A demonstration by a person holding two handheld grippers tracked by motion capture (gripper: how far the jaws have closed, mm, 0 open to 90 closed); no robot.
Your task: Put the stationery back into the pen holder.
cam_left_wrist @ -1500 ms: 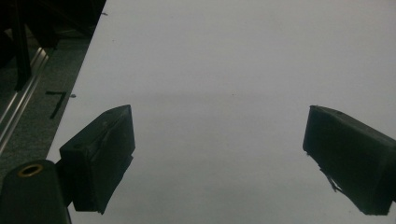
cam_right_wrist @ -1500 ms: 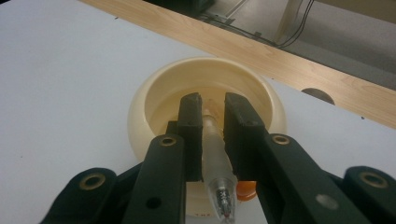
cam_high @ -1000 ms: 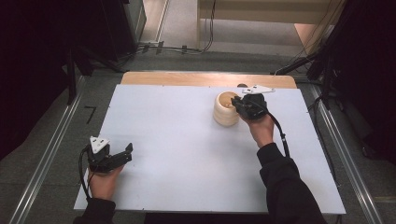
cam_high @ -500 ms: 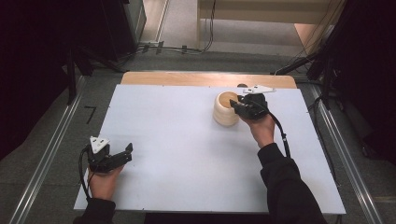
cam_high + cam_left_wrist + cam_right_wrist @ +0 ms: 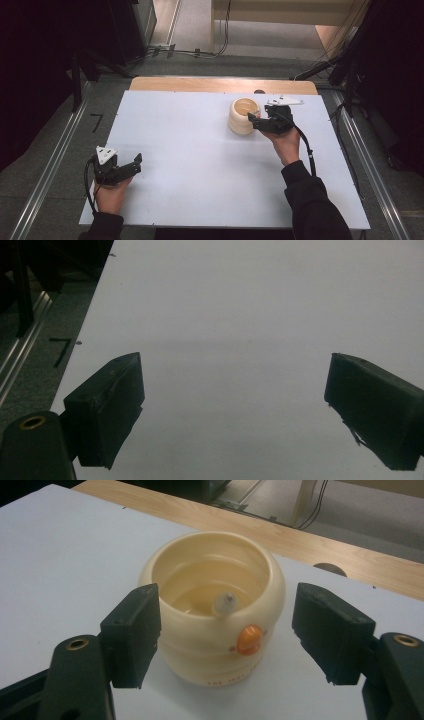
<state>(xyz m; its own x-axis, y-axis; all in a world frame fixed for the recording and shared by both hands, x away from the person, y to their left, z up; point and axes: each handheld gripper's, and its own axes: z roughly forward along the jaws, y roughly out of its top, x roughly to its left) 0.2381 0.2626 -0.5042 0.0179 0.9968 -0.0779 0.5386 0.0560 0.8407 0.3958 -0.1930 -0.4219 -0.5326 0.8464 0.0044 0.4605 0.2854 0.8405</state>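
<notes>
Cream plastic pot [image 5: 212, 610], ribbed and bulbous, glossy, orange button on its wall, stands near the desk [image 5: 200, 165] far right corner. Right gripper [image 5: 225, 625] fingers just opened, flanking it (pads clear). Left gripper [image 5: 122, 170]: matte black fingers apart, empty.

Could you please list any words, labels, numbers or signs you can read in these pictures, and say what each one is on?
Nothing can be read with certainty.
Cream pot: a row of small reddish letters along its base, below the orange button, too small and blurred to read.
Floor left of the white table: a black angle-shaped mark, a sign rather than a letter.
Both grippers: no lettering visible.
</notes>
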